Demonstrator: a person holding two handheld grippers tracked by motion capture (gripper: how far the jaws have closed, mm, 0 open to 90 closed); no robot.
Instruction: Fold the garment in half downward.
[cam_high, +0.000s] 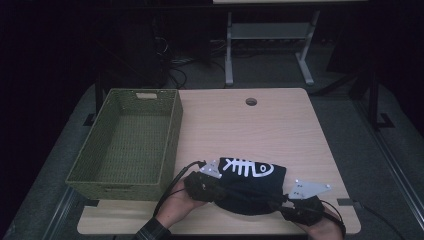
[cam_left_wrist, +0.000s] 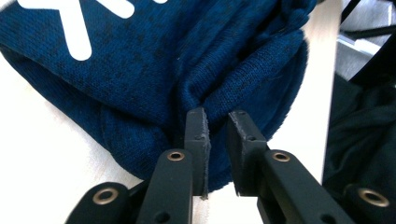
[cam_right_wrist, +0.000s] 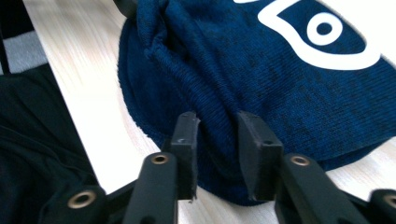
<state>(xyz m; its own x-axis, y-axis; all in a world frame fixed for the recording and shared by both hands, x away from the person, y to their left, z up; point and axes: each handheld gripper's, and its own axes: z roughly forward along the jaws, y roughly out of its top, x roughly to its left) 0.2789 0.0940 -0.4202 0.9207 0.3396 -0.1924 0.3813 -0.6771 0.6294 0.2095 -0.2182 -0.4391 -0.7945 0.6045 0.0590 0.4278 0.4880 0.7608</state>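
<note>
On the table's (cam_high: 280, 125) near edge lies a folded blue garment (cam_high: 250, 185) with a white fishbone print. Left gripper (cam_left_wrist: 215, 122): jaws pinch a fold of the fabric. Right gripper (cam_right_wrist: 218, 125): jaws straddle a fold, slightly parted, pads loose. Basket (cam_high: 125, 145): left of the garment.

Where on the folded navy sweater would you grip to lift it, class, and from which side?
Grip the folded navy sweater by its thick near edge, one hold toward each end, coming in from the person's side of the table. It lies flat, but there the stacked folds bulge into a ridge. The left tongs and right tongs already straddle such ridges.
</note>
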